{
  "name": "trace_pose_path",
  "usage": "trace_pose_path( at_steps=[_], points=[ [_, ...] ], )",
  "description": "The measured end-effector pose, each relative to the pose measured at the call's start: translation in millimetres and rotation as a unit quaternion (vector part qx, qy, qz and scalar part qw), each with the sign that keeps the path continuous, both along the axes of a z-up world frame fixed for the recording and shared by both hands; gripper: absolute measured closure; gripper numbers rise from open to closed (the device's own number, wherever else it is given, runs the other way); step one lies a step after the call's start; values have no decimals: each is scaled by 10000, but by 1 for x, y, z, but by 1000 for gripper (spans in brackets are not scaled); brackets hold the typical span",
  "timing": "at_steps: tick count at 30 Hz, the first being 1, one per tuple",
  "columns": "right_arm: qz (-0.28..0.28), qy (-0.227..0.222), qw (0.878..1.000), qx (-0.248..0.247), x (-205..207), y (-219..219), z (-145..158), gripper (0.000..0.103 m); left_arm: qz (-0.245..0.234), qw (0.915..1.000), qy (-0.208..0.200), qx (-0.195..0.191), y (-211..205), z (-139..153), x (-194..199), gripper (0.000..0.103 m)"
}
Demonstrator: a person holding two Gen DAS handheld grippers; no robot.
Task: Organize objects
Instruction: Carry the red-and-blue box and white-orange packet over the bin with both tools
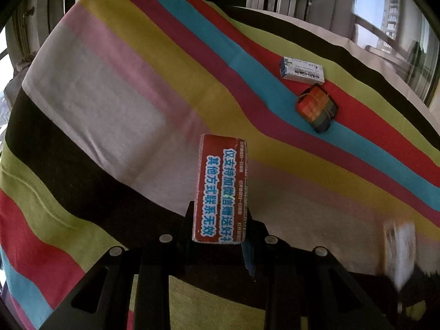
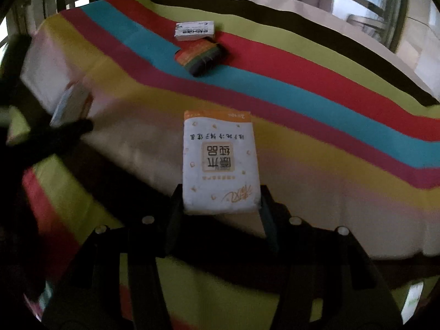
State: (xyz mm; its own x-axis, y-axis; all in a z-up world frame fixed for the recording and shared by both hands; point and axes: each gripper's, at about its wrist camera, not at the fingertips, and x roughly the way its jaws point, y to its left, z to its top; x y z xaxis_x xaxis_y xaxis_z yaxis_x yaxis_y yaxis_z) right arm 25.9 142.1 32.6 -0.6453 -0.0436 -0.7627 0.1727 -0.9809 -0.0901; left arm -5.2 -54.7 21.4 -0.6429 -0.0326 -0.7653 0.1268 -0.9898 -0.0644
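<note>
My left gripper [image 1: 220, 220] is shut on a red box [image 1: 220, 187] with blue and white lettering, which stands up between the jaws above the striped cloth [image 1: 110, 96]. My right gripper [image 2: 220, 203] is shut on a white tissue pack [image 2: 220, 162] with orange trim, squeezed by its two sides. Farther back on the cloth lie a small white box [image 1: 301, 69] [image 2: 194, 30] and, just in front of it, a multicolour striped block [image 1: 316, 107] [image 2: 202, 57]. In the right wrist view the left gripper [image 2: 55, 134] shows as a dark blur at the left with its box [image 2: 71, 107].
The striped cloth [image 2: 330, 110] covers the whole surface and hangs over its edges. Windows and frames [image 1: 385, 13] stand behind the far edge. A blurred white shape [image 1: 398, 247] sits at the lower right of the left wrist view.
</note>
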Motion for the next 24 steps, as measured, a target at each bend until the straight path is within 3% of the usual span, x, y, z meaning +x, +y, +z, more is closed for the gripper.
trace_pose_path(
  at_steps=[3, 5, 9, 17, 24],
  points=[
    [69, 11, 9999, 153, 14, -8, -6, 47, 3, 10000, 13, 32, -1, 0, 0, 73],
    [89, -23, 9998, 198, 57, 8, 3, 47, 5, 10000, 21, 55, -1, 0, 0, 73],
    [55, -17, 9998, 208, 73, 13, 2, 47, -32, 10000, 8, -60, 4, 0, 9, 73],
    [91, 84, 9995, 286, 103, 18, 11, 47, -357, 9982, 471, 28, 31, 13, 98, 73],
    [192, 157, 9994, 231, 113, 16, 16, 47, -431, 9980, 468, -17, 32, 16, 151, 73]
  ],
)
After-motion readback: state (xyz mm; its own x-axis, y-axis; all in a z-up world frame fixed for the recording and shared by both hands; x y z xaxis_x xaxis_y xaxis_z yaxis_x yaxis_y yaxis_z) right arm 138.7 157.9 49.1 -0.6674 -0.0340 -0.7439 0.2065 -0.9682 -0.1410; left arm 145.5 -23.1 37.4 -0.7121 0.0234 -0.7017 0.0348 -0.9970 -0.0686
